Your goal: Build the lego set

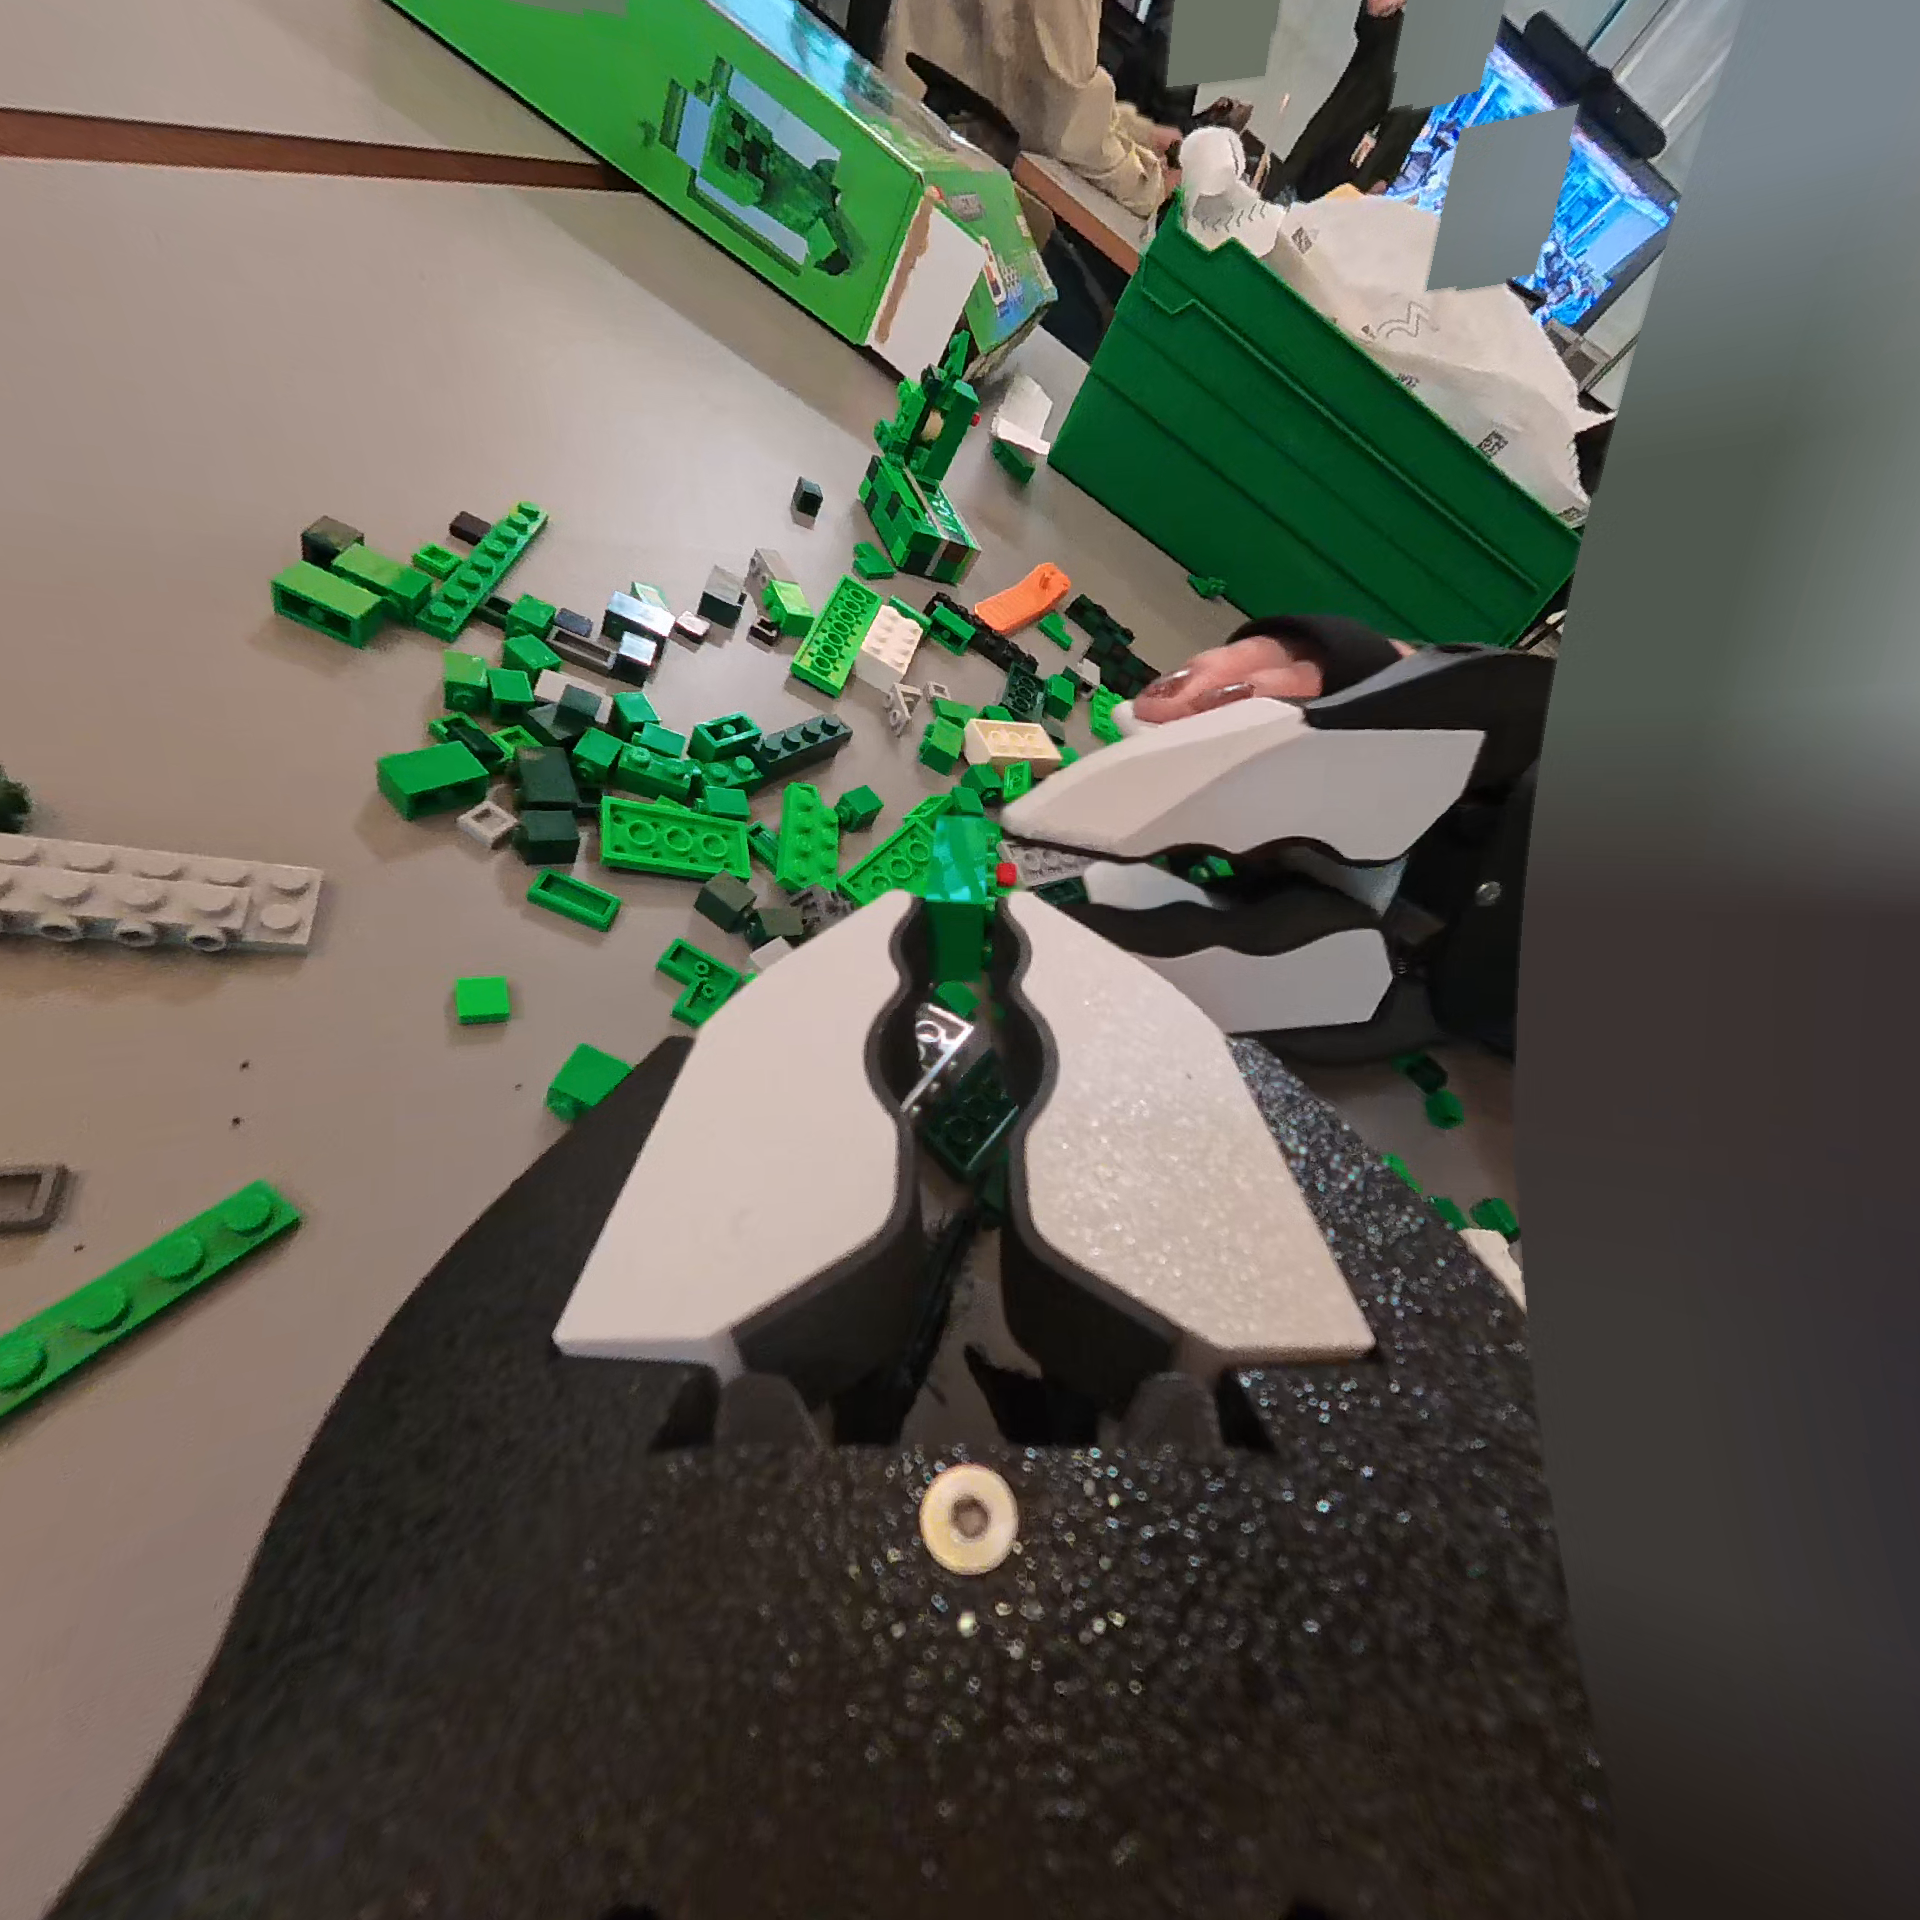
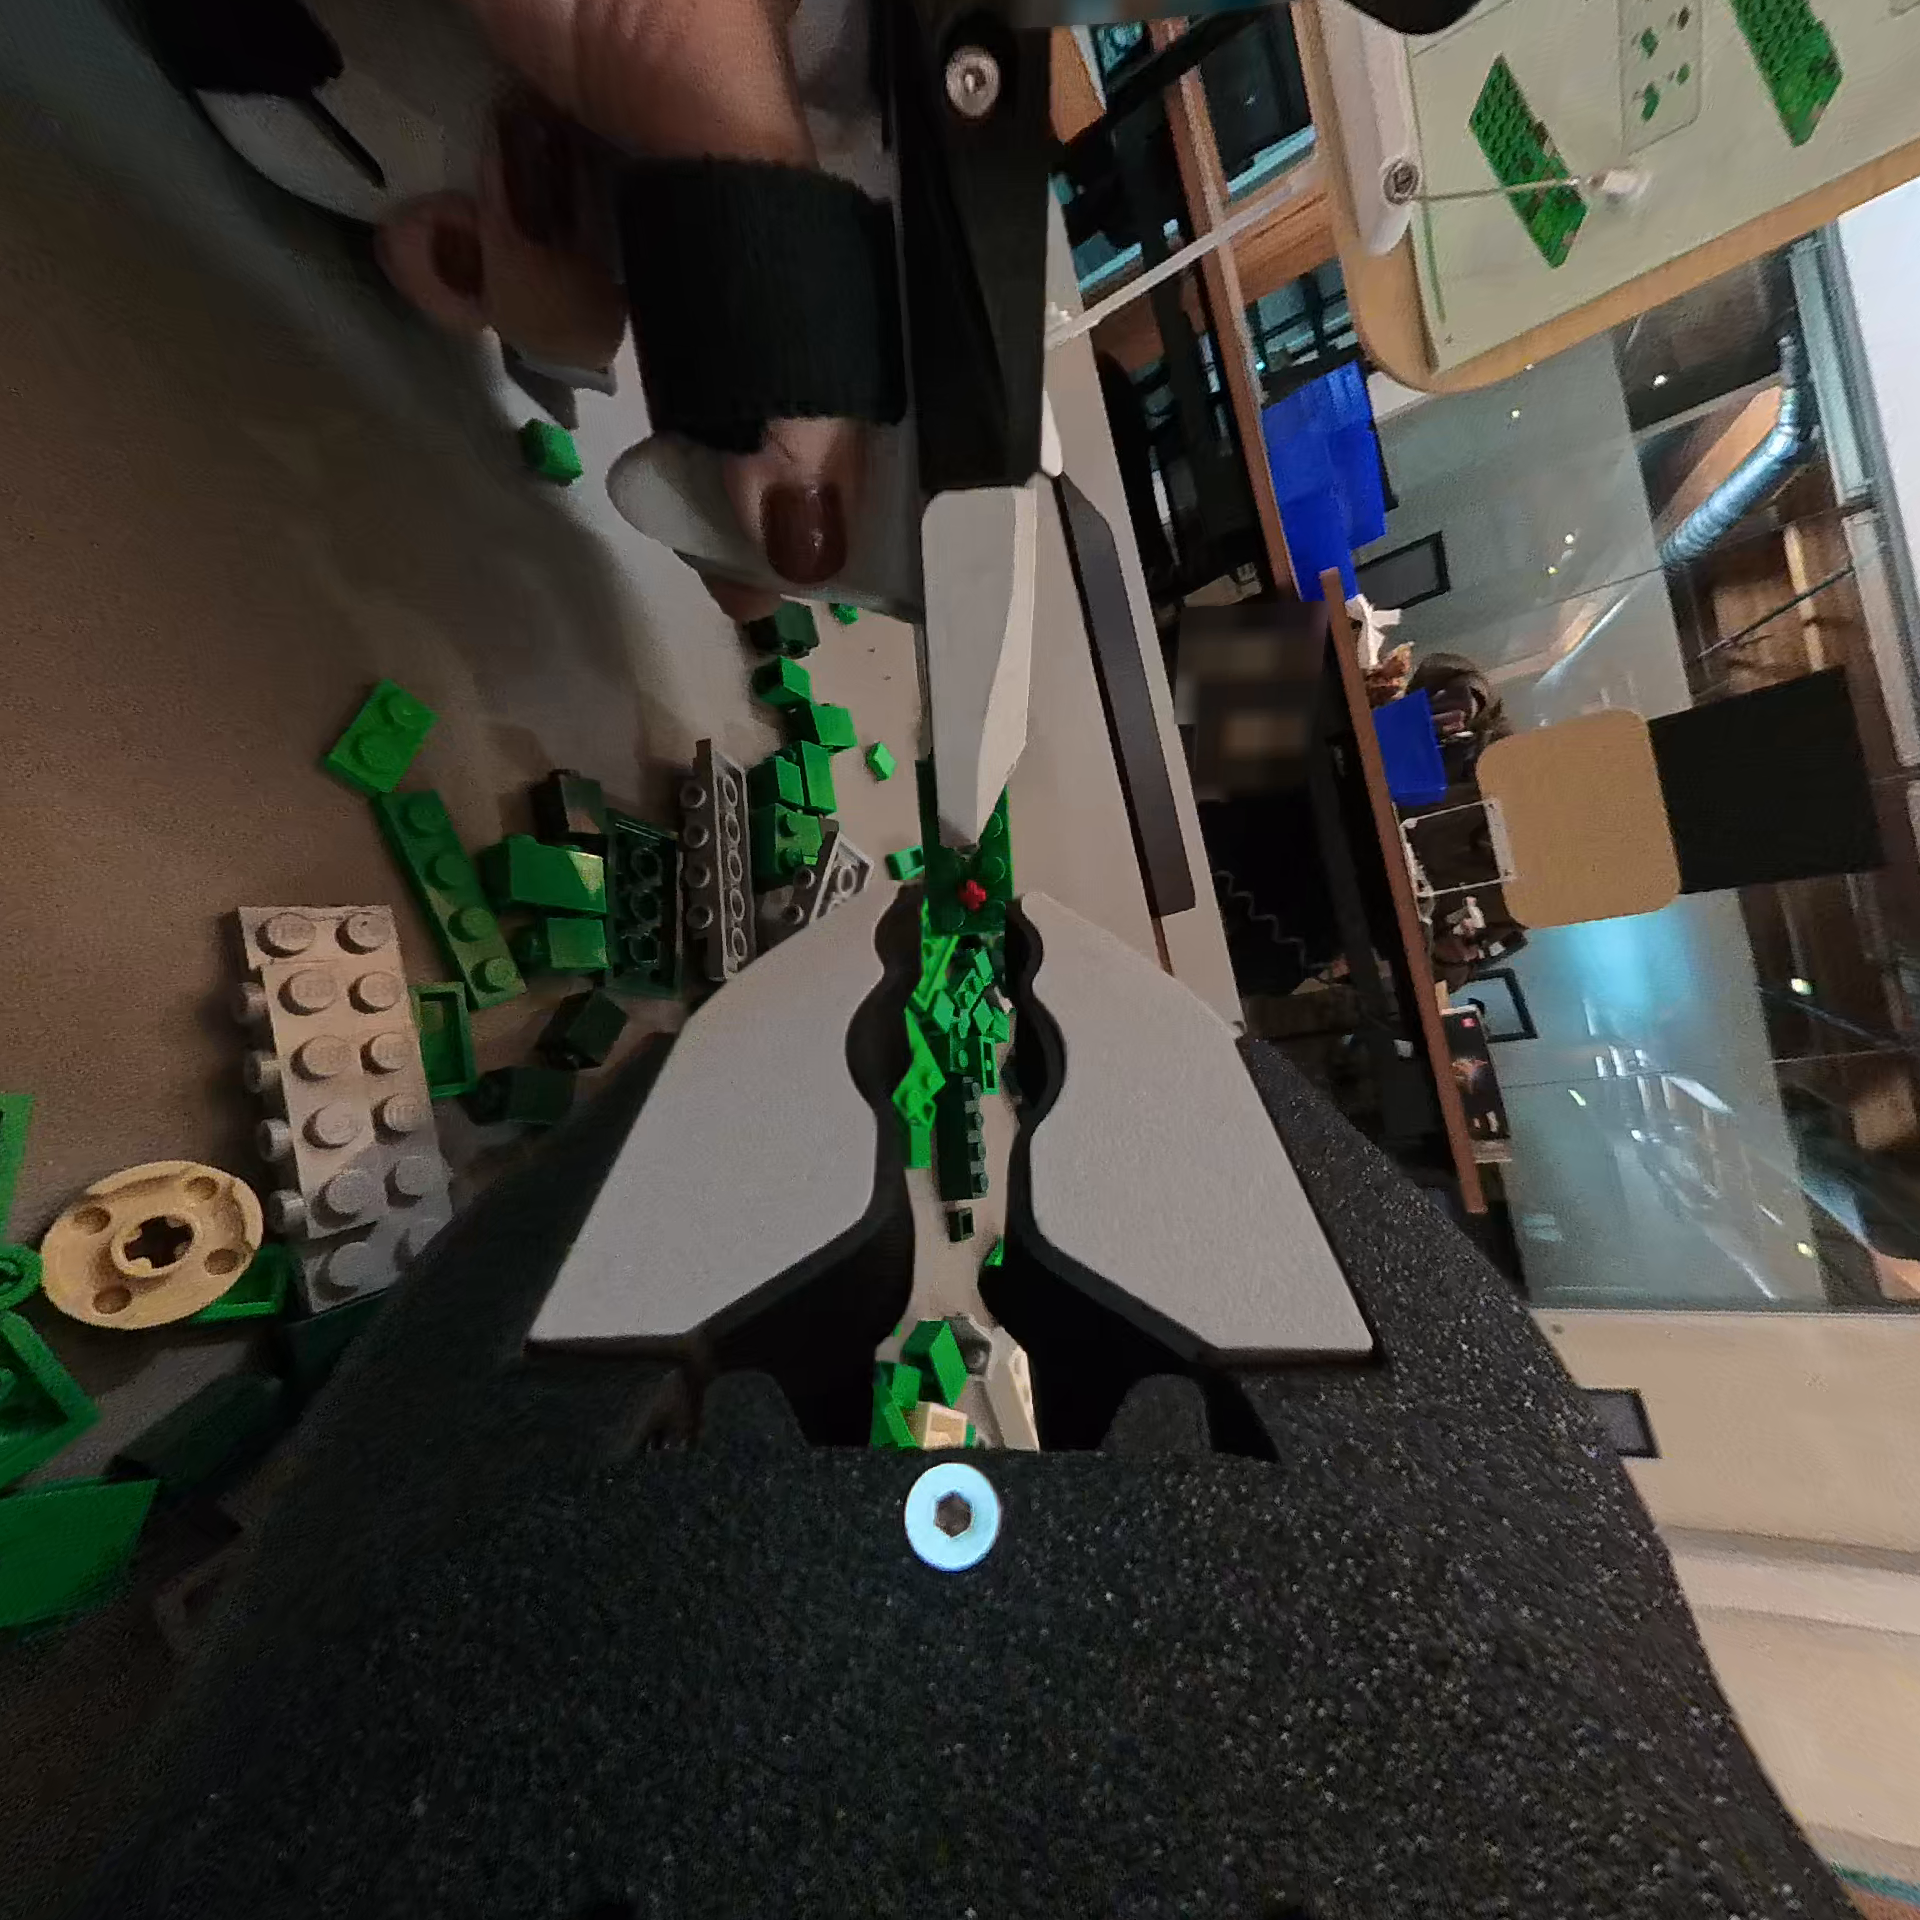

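Green plastic brick assembly pinched at my left gripper tips, over the grey tabletop.
From my left wrist, the right gripper comes in sideways, a hand on top, meeting the same piece above the scattered loose green bricks. From my right wrist, my right gripper is clamped on that assembly, left one's white finger pointing down onto it.

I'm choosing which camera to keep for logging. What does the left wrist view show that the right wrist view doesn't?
Only the left wrist view shows the green set box, the green bin and the orange piece. Only the right wrist view shows the tan round piece and the instruction sheet. Both show loose green bricks, a grey studded plate, and the small green assembly with a red dot where both grippers meet.
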Available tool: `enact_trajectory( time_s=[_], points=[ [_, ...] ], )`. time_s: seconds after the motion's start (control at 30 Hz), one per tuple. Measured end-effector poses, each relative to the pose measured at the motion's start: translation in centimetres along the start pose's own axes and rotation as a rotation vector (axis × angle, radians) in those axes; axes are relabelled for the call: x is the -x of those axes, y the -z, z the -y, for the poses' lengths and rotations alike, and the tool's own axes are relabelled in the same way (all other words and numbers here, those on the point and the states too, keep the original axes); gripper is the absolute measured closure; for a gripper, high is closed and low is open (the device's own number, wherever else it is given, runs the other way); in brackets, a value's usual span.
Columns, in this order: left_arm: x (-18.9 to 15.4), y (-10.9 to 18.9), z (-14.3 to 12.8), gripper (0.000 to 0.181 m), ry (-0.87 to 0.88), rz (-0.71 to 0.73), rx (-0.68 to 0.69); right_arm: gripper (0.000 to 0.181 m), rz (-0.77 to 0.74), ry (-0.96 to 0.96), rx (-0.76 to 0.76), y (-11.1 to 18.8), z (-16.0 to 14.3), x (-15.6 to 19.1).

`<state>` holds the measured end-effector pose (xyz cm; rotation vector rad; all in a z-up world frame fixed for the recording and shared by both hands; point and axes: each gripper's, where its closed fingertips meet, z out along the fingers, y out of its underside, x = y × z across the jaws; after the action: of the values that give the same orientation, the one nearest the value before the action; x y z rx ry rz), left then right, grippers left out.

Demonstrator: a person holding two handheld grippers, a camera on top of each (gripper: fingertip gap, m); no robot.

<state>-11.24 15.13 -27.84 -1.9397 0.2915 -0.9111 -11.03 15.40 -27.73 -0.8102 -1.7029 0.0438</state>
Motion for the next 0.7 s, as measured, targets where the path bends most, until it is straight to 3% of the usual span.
enact_trajectory(
  time_s=[0.17,0.4,0.7],
  points=[
    [-0.22,-0.13,-0.20,0.170,0.000,-0.012,0.014,0.176,0.004,0.028,-0.006,0.04,0.08,0.00],
    [-0.54,-0.17,-0.46,0.170,0.020,-0.053,0.034,0.177,-0.029,0.172,0.015,0.21,0.21,0.27],
    [-0.33,-0.10,-0.21,0.170,-0.064,0.030,0.012,0.178,-0.037,0.114,0.028,0.20,0.09,0.15]
  ],
)
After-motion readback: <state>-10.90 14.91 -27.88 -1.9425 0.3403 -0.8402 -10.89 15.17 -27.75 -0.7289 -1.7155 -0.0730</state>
